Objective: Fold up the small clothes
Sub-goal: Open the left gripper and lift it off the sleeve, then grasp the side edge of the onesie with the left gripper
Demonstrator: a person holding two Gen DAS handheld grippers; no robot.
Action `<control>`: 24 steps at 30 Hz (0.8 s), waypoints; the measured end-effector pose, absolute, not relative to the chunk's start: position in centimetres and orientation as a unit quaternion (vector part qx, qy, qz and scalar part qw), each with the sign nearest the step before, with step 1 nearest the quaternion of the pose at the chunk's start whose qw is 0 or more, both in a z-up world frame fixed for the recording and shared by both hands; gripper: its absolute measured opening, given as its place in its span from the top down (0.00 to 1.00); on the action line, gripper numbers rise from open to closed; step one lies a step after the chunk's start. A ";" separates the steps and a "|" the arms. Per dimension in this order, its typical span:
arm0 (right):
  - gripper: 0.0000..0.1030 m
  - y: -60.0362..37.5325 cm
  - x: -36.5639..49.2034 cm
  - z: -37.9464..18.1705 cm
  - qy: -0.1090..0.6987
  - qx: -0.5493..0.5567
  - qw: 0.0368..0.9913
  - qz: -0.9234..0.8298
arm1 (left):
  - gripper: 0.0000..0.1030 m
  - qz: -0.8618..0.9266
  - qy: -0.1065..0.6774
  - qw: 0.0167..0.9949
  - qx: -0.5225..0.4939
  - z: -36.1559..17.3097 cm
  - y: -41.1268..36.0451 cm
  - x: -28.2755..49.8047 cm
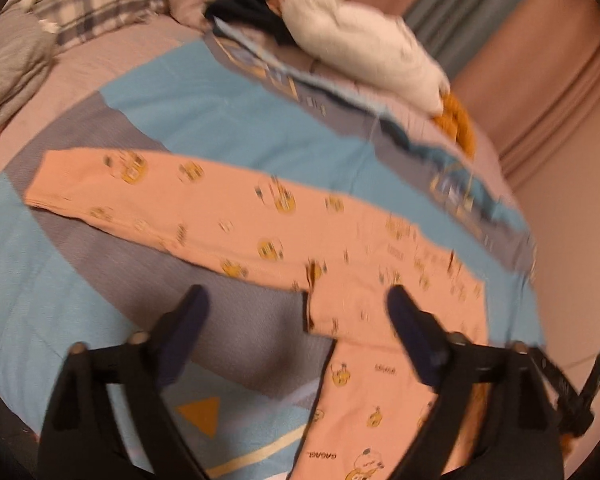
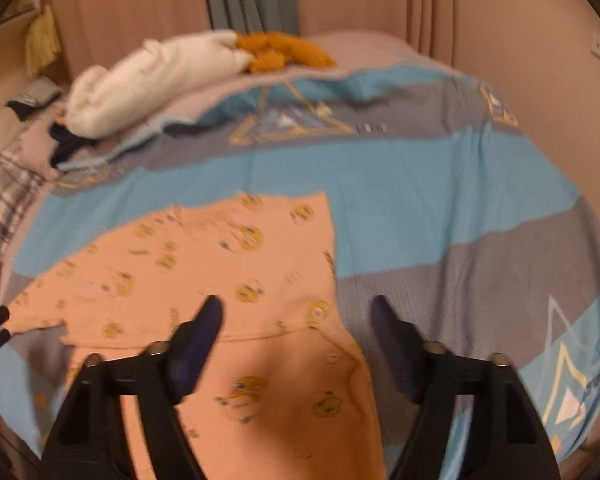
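Grippers, left (image 1: 296, 300) and right (image 2: 296, 312), gape empty over my peach garment (image 1: 228, 208); only left view shows its sleeve (image 1: 100, 180).

A small peach-pink garment (image 1: 260, 216) printed with yellow cartoon figures is spread flat on the blue-and-grey bedspread (image 1: 204, 112). In the left wrist view, one long part is laid out straight toward the left, while another part runs down toward the near edge, so that an L shape is formed. Dark trim is seen at the inner corner. Small printed words are carried on the lower part, though the blur leaves them barely legible.
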State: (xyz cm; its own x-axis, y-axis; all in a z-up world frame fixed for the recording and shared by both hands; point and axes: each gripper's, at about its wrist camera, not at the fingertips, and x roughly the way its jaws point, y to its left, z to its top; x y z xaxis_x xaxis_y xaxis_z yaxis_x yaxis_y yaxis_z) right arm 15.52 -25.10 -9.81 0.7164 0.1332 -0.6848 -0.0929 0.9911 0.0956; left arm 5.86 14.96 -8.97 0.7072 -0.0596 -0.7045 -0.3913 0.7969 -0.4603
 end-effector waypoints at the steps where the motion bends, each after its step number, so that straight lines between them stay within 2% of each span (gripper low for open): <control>1: 0.15 -24.9 14.9 -9.4 0.364 0.030 0.928 0.065 | 0.01 0.102 0.363 0.873 -0.309 -8.9 15.4 5.6; 3: 0.06 -24.6 13.7 -8.6 0.349 0.038 0.933 0.077 | 0.01 0.133 0.362 0.868 -0.314 -9.4 16.9 4.9; 5: 0.03 -24.2 13.1 -8.3 0.343 0.037 0.935 0.085 | 0.01 0.156 0.363 0.860 -0.322 -10.0 18.1 4.4; 13: 0.02 -23.4 10.9 -8.3 0.315 0.058 0.943 0.088 | 0.01 0.225 0.353 0.840 -0.345 -11.9 22.8 1.7; 20: 0.02 -23.0 10.3 -8.8 0.326 0.060 0.940 0.080 | 0.02 0.244 0.356 0.810 -0.397 -15.1 27.0 0.8; 24: 0.02 -22.4 10.4 -9.2 0.341 0.046 0.937 0.068 | 0.10 0.235 0.356 0.787 -0.446 -16.8 28.7 0.9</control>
State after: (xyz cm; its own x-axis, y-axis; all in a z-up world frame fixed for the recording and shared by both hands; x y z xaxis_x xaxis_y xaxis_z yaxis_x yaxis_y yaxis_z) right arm 10.38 -22.42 -9.22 0.7583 0.1585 -0.6324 -0.0964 0.9866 0.1317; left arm 0.86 28.67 -16.77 0.6353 0.0524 -0.7705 -0.6880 0.4916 -0.5339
